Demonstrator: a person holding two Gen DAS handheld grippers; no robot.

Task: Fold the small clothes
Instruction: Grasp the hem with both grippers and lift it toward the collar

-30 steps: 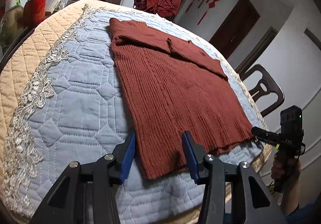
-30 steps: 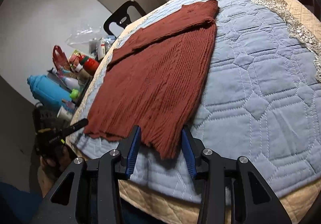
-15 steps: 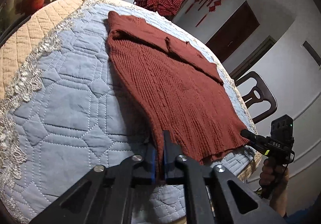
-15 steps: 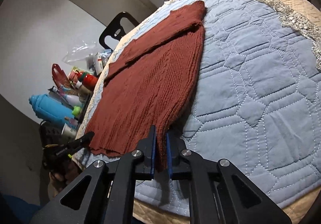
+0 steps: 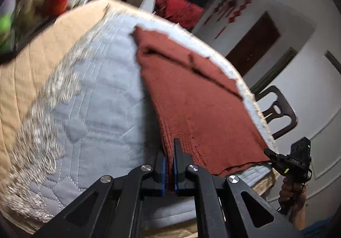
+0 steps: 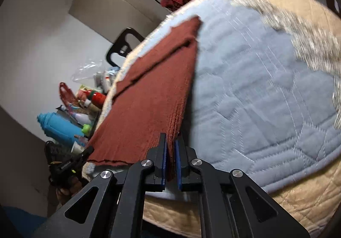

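**Both hem corners pinched, lift-and-fold in hand**

Nearest each lens, the left hand-held gripper (image 5: pixel 168 170) is clamped on the sweater (image 5: pixel 198 101) at one hem corner, the knit squeezed between its blue pads, and the right hand-held gripper (image 6: pixel 169 165) is clamped on the other hem corner in the same way. The step in hand looks like the first lengthwise fold: hem gripped and raised off the quilt (image 5: pixel 102 93), ready to go over toward the collar end. The next move calls for carrying both corners forward together, level with each other, so the hem lands square on the shoulders and does not skew.

From the grippers the sweater runs away across the quilt, its near part lifted and hanging taut, its far part lying flat with the sleeves folded across the chest. Beyond the sweater's far end, at the counter's edge, sits a red checked cloth (image 5: pixel 181 10).
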